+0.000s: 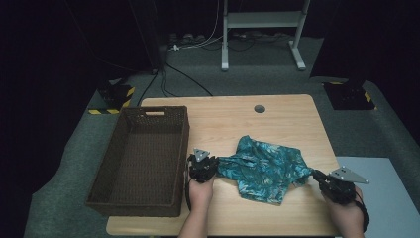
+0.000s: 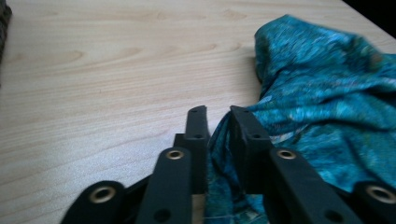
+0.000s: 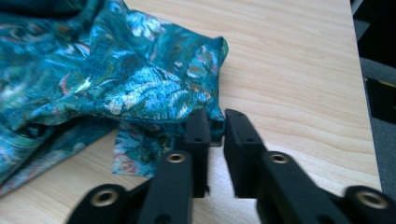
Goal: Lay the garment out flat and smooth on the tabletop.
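A teal patterned cloth (image 1: pixel 265 167) lies crumpled on the wooden table (image 1: pixel 277 119), stretched between both grippers. At the cloth's left end, my left gripper (image 1: pixel 203 166) is shut on it; in the left gripper view its jaws pinch a fold of the cloth (image 2: pixel 327 107) at the left gripper (image 2: pixel 218 114). My right gripper (image 1: pixel 324 182) is shut on the cloth's right corner near the table's right edge; in the right gripper view the right gripper (image 3: pixel 217 122) pinches the edge of the cloth (image 3: pixel 116 84).
A dark brown woven basket (image 1: pixel 143 158), with nothing in it, stands on the table's left side, just left of my left gripper. A round cable hole (image 1: pixel 259 108) sits near the far edge. A grey surface (image 1: pixel 391 198) lies to the right of the table.
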